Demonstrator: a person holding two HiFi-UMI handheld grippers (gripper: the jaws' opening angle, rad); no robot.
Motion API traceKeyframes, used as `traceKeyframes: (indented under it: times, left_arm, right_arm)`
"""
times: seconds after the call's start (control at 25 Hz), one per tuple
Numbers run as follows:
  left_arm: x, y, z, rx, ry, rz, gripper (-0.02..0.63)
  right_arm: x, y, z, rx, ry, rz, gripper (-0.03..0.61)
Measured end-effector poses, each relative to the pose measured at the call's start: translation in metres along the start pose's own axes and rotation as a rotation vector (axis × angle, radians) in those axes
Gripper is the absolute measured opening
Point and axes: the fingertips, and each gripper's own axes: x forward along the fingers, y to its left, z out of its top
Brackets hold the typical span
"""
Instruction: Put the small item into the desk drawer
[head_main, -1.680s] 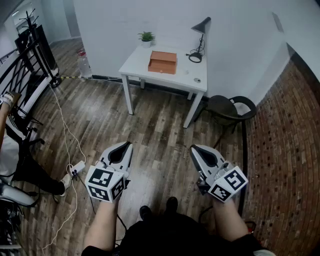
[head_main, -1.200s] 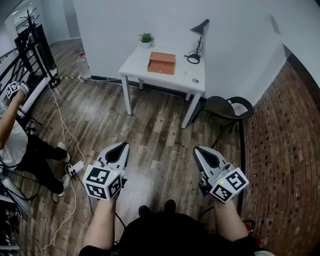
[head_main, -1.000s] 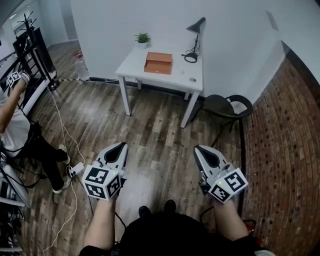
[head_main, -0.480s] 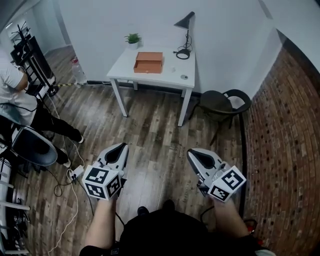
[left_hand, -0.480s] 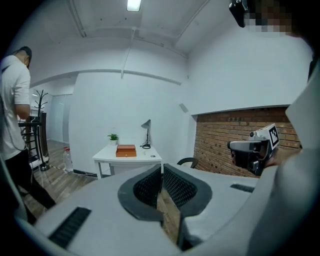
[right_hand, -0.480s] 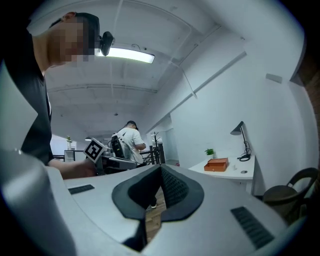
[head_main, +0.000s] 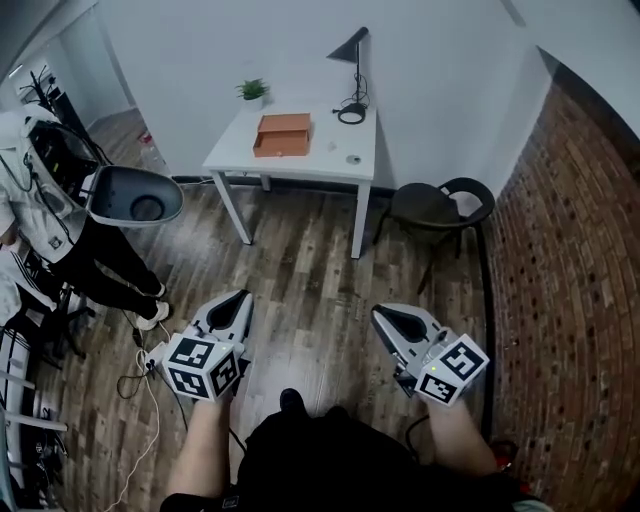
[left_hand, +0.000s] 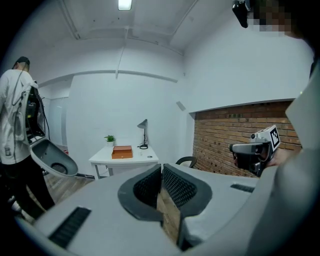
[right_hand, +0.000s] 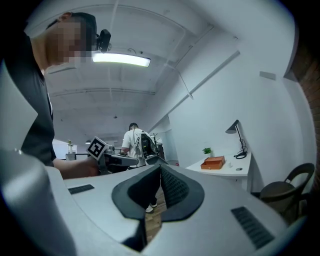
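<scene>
A white desk (head_main: 300, 160) stands far ahead against the wall, with an orange-brown drawer box (head_main: 282, 134) on top and a small round item (head_main: 352, 159) near its right side. The desk (left_hand: 125, 159) and box (left_hand: 121, 151) also show in the left gripper view, and the box (right_hand: 213, 162) in the right gripper view. My left gripper (head_main: 238, 304) and right gripper (head_main: 385, 318) are held low over the wood floor, well short of the desk. Both are shut with nothing between the jaws.
A potted plant (head_main: 252, 90) and a black lamp (head_main: 351, 60) sit on the desk. A dark chair (head_main: 440, 205) stands right of it by the brick wall (head_main: 570, 280). A person (head_main: 60, 210) with an office chair (head_main: 135, 195) stands at the left; cables (head_main: 140, 390) lie on the floor.
The view has swung, so the desk sits further left and nearer. The person at the left has come closer with a chair. Both grippers stay low and shut.
</scene>
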Motion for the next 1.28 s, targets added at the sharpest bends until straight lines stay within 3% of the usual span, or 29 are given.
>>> traceKeyframes:
  times: [0.56, 1.28]
  left_arm:
    - [0.059, 0.011, 0.007, -0.004, -0.013, -0.080, 0.025]
    - [0.173, 0.164, 0.024, -0.071, 0.000, -0.123, 0.025]
  right_arm:
    - [0.019, -0.040, 0.003, -0.001, 0.011, -0.056, 0.005]
    - [0.202, -0.111, -0.001, 0.023, 0.121, -0.057, 0.005]
